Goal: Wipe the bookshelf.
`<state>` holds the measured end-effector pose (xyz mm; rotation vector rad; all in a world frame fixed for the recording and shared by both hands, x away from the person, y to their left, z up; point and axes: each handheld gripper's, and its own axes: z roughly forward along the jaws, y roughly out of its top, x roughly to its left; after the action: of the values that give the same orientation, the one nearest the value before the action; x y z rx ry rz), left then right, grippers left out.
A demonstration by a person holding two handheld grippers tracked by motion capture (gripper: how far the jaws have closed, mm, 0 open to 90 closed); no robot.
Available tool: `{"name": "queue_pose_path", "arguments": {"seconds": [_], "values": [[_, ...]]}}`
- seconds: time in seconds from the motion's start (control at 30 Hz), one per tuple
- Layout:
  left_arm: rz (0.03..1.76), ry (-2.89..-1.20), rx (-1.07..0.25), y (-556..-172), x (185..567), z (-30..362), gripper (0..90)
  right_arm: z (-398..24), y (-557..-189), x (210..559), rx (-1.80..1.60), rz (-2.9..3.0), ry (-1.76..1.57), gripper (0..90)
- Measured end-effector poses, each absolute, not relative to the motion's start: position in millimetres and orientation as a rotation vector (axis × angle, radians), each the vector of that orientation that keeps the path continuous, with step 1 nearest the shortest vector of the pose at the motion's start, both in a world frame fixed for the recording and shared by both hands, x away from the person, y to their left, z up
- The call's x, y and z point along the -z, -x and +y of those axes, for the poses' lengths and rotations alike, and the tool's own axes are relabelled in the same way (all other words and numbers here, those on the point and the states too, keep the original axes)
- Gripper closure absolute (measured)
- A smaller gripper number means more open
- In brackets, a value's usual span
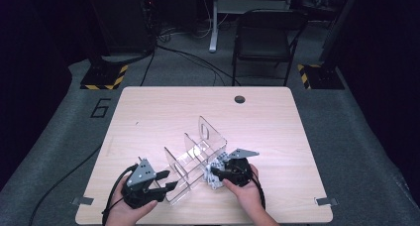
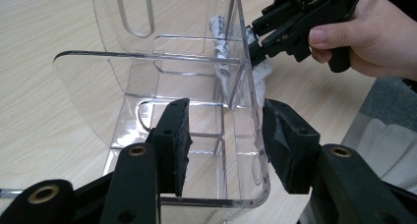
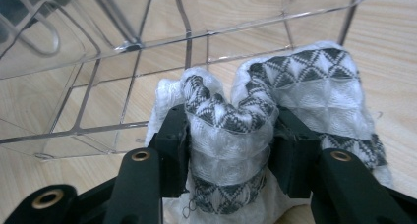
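A clear acrylic divider rack (image 1: 195, 161) stands on the wooden table (image 1: 198, 107) near its front edge. My left gripper (image 1: 171, 180) is at the rack's near left end. In the left gripper view its jaws (image 2: 226, 130) stand open on either side of the rack's end wall (image 2: 147, 76), and the pads do not press on it. My right gripper (image 1: 214, 174) is at the rack's right side, shut on a folded white cloth with a grey triangle pattern (image 3: 314, 86). The cloth bulges up between its jaws (image 3: 230, 135), just outside the rack's wall (image 3: 123, 47).
A dark round grommet (image 1: 239, 98) sits near the table's far edge. Beyond the table a black chair (image 1: 265, 35) stands on grey floor, with cables and yellow-black striped bases (image 1: 104, 80) to each side. The table's far half is bare wood.
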<state>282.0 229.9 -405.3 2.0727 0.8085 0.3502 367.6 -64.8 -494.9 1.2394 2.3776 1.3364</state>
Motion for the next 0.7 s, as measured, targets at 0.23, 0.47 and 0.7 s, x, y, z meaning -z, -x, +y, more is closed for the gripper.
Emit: {"name": "queue_pose_path", "arguments": {"seconds": [0.23,0.47,0.7], "values": [[0.787,-2.096,-0.333,-284.1,410.1,215.9,60.5,-50.3,-353.5,496.0,-1.352,2.455,-1.124,54.2],[0.746,-2.151,-0.344,-284.8,414.1,206.3,70.9,-63.7,-365.9,492.3,-1.367,2.389,-1.211,54.1],[0.721,-2.193,-0.358,-283.6,420.7,201.8,74.5,-70.9,-370.7,490.9,-1.385,2.357,-1.246,54.2]]}}
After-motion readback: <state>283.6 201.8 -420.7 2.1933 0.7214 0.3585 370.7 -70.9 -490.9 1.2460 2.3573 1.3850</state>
